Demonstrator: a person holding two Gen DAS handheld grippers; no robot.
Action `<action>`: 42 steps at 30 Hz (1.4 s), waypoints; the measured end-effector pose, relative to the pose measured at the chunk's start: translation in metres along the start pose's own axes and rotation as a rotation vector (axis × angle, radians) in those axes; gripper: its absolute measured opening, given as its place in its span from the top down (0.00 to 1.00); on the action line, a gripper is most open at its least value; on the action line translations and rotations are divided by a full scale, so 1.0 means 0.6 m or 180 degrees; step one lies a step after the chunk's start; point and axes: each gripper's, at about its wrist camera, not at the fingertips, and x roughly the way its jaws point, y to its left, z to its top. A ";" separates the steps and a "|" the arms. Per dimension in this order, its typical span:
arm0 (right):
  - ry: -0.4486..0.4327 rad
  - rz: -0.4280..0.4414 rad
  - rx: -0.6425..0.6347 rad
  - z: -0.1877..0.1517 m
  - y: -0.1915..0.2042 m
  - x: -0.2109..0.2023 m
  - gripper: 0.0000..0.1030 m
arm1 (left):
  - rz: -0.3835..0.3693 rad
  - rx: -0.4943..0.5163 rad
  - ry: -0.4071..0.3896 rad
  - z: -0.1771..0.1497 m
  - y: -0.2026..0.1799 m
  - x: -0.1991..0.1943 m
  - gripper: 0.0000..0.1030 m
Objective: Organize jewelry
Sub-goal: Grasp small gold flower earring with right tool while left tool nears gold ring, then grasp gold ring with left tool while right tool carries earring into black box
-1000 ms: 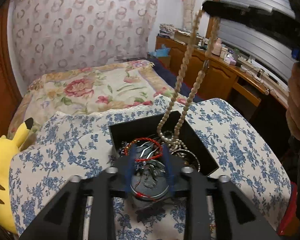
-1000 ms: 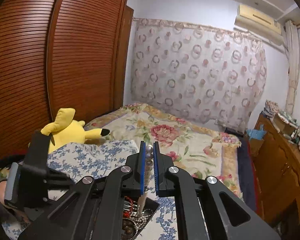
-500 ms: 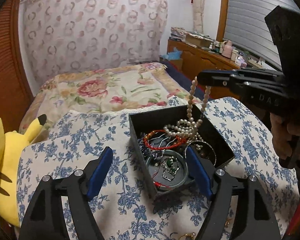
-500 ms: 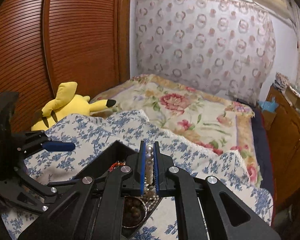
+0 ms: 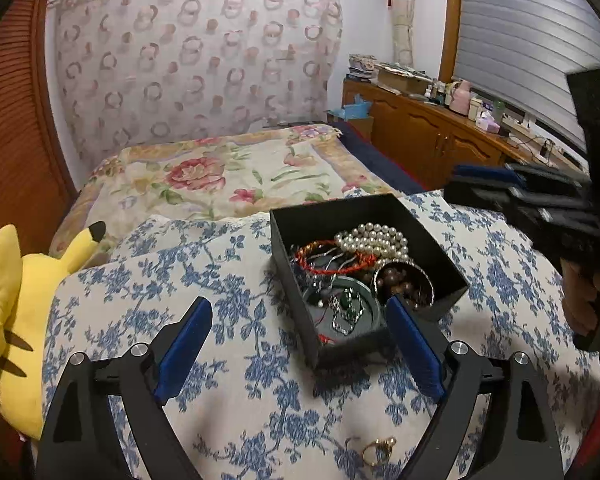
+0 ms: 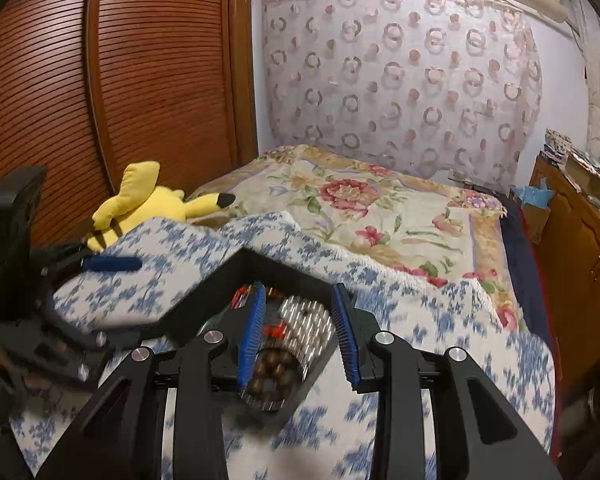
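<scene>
A black open box (image 5: 428, 248) sits on a blue-flowered cloth (image 5: 220, 280). In it lie a pearl necklace (image 5: 374, 238), a red cord bracelet (image 5: 324, 256), brown beads (image 5: 400, 284) and a green bangle (image 5: 356, 304). My left gripper (image 5: 300, 348) is open and empty, just short of the box's near corner. My right gripper (image 6: 300, 332) is open above the box (image 6: 236, 276), over the pearls (image 6: 304, 324) and brown beads (image 6: 274, 372); it also shows in the left wrist view (image 5: 496, 184). A gold ring (image 5: 378, 448) lies on the cloth between the left fingers.
A yellow plush toy (image 5: 16, 320) lies left of the cloth. A bed with a floral cover (image 5: 220, 176) is behind. A wooden cabinet (image 5: 440, 144) with small items runs along the right wall. A wooden slatted wardrobe (image 6: 100, 100) stands to the left.
My right gripper lowered the pearl necklace into the box and opened, letting it go. My left gripper opened wide and drew back from the box.
</scene>
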 end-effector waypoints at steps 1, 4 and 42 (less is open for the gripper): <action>0.0020 0.0013 -0.0001 -0.013 0.006 -0.007 0.64 | -0.0004 -0.0002 0.0004 -0.003 0.001 -0.002 0.17; 0.0085 0.0065 -0.0006 -0.046 0.019 -0.020 0.64 | -0.0005 0.0006 0.0056 -0.022 -0.001 -0.009 0.16; 0.0720 0.0193 -0.0269 -0.184 0.078 -0.016 0.84 | -0.0293 0.0281 0.0563 -0.134 -0.070 -0.006 0.40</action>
